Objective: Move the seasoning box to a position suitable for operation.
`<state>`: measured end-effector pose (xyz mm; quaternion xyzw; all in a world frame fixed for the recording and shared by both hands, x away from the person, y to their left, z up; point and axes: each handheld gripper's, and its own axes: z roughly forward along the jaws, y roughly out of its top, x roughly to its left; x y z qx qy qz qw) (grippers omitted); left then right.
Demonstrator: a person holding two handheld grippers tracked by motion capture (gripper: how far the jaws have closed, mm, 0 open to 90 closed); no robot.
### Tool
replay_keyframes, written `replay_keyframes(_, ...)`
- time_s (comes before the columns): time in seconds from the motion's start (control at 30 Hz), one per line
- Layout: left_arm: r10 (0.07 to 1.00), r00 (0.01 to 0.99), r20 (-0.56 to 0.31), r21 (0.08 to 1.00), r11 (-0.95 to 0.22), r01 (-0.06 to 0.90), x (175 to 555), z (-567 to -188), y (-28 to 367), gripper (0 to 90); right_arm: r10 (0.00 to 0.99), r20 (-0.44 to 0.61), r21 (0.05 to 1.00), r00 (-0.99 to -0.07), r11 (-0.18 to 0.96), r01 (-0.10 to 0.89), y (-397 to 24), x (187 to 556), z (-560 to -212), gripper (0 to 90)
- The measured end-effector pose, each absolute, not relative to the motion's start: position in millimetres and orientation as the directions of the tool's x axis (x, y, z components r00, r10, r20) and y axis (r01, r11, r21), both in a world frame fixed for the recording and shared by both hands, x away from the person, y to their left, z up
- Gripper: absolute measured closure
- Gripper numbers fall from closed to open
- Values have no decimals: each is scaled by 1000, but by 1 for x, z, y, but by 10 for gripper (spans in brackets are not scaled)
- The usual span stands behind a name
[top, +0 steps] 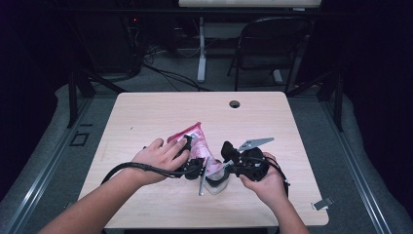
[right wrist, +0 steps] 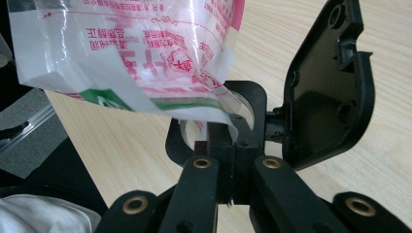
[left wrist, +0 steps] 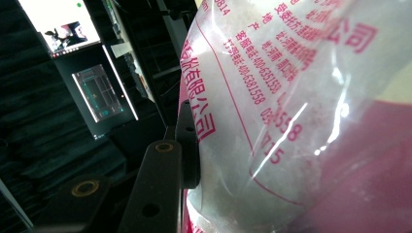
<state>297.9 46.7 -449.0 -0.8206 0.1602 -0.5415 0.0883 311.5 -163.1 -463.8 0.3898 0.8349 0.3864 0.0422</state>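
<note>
High view: both tongs meet over the near middle of the wooden surface (top: 146,117). The left tongs (top: 189,146) are partly closed, pads pressed on a pink-and-clear printed bag (top: 195,139) of white powder, tilted with its mouth toward the right tongs (top: 228,168). Those are fully closed on the rim of a small clear jar (right wrist: 243,114), just ahead of them, its black flip lid (right wrist: 330,82) swung open. The step looks like pouring; next calls for tipping the bag further while holding the jar level.

Overhead forward-down; gripper views close on bag (left wrist: 291,121).
</note>
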Motion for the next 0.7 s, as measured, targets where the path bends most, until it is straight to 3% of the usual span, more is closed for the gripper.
replay_keyframes(0.27,-348,369,862,-304,-937,-174,297,-449,43,731,668,236,687,-705,398,608,-161,311,-463,838)
replay_keyframes(0.5,-351,364,863,-307,-936,-174,297,-449,42,734,666,230,686,-709,406,604,-158,310,-464,899)
replay_keyframes(0.7,-354,362,862,-311,-935,-172,296,-448,43,738,675,223,682,-703,407,607,-156,310,-466,900)
